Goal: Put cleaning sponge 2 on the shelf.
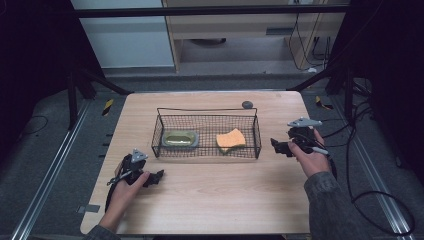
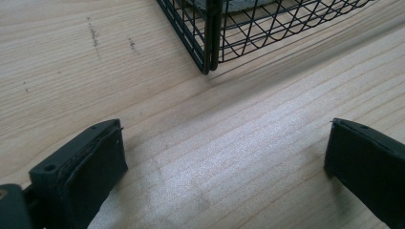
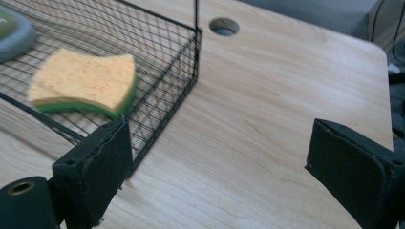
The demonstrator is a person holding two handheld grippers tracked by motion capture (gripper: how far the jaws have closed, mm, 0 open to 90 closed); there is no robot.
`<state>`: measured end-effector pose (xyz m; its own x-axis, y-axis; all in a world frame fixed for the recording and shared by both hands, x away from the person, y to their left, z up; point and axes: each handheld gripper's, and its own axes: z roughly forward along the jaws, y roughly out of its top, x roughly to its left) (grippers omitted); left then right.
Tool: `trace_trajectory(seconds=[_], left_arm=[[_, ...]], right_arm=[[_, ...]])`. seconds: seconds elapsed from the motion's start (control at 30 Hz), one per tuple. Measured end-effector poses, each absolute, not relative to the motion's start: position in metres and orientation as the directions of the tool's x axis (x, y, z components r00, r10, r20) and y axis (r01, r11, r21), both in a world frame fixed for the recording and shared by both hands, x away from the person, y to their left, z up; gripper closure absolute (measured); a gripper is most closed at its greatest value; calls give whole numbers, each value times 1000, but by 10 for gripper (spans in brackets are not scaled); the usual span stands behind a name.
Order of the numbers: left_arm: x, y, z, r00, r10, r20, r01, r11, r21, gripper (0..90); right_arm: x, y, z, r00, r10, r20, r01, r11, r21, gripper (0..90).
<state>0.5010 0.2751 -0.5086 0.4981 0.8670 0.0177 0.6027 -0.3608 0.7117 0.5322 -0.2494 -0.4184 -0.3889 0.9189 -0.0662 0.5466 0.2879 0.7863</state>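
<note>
Bare table (image 1: 210, 195) around wire basket (image 1: 207, 150); basket walls block sideways entry, top open.

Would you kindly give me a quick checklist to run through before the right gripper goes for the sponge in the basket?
1. Right gripper open, nothing between its jaws: ok.
2. Left gripper open, apart from the basket: ok.
3. Sponge lies free in the basket's right half: ok.
4. Grey dish apart from the sponge: ok.
5. Right gripper above the basket's rim: not ok, it is beside the right wall.
</note>
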Motion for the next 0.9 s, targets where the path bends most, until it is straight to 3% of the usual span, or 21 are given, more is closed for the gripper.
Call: trace_trajectory(seconds=[0.33,0.9], left_arm=[[501,275,-509,499,866,18,603,-362,711,0],[501,275,-509,500,866,19,602,-363,712,0]], right_arm=[[560,-260,-459,-321,946,-54,622,253,741,92],[581,-267,-491,-250,968,-14,668,183,722,94]])
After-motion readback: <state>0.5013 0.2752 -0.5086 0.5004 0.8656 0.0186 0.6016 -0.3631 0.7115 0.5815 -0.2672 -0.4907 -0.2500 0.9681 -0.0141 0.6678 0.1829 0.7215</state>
